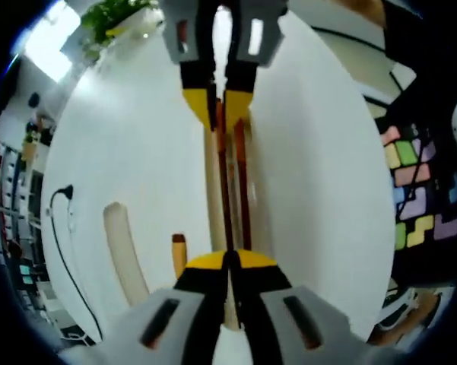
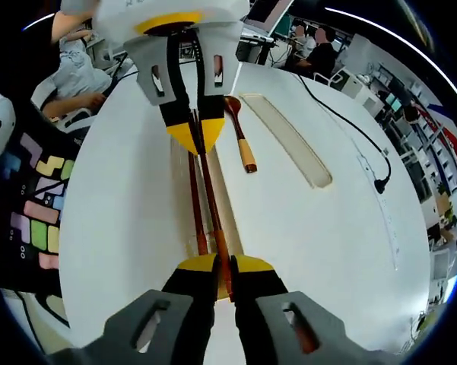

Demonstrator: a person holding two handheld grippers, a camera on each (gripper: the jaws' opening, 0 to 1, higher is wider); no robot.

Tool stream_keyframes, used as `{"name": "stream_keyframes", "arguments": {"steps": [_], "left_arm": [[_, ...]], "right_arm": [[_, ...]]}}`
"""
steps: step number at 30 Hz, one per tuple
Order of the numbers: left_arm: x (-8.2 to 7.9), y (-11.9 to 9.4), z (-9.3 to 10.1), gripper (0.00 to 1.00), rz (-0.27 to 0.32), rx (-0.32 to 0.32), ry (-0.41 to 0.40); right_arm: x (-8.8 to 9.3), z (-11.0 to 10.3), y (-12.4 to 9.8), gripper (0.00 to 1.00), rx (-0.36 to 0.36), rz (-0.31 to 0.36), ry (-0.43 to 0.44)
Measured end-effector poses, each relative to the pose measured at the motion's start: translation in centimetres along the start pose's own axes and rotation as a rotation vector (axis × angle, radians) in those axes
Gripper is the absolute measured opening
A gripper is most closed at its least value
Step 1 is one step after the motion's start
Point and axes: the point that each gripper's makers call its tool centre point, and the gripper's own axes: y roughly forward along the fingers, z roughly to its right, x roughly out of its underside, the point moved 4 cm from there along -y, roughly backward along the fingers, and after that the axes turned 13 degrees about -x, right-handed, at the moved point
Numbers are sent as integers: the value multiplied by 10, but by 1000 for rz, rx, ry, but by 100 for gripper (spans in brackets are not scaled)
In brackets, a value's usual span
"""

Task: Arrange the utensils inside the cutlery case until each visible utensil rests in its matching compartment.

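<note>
Two dark brown chopsticks [image 1: 226, 182] [image 2: 207, 205] lie lengthwise over the long pale cutlery case [image 1: 212, 190] [image 2: 230, 199] on the white table. My left gripper [image 1: 229, 261] is shut on their near end; it enters the right gripper view from the top as the left gripper [image 2: 196, 135]. My right gripper [image 2: 217, 266] is shut on the opposite end, and it hangs into the left gripper view as the right gripper [image 1: 221, 103]. A wooden spoon [image 2: 241, 141] lies on the table beside the case, and its handle end [image 1: 179, 253] shows near my left jaws.
A second long translucent case piece [image 2: 289, 141] [image 1: 124, 249] lies apart from the spoon. A black cable with a plug [image 2: 369, 163] [image 1: 61, 228] runs along the table. Coloured floor tiles [image 1: 414, 190] and seated people [image 2: 76, 68] are beyond the table edge.
</note>
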Motion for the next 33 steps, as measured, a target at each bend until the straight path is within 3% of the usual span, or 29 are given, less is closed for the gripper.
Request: {"name": "stream_keyframes", "arguments": {"steps": [33], "left_arm": [[8,10,1,3,-18,6,-8]], "right_arm": [[-2,-2,11,5,-20,-20,36]]}}
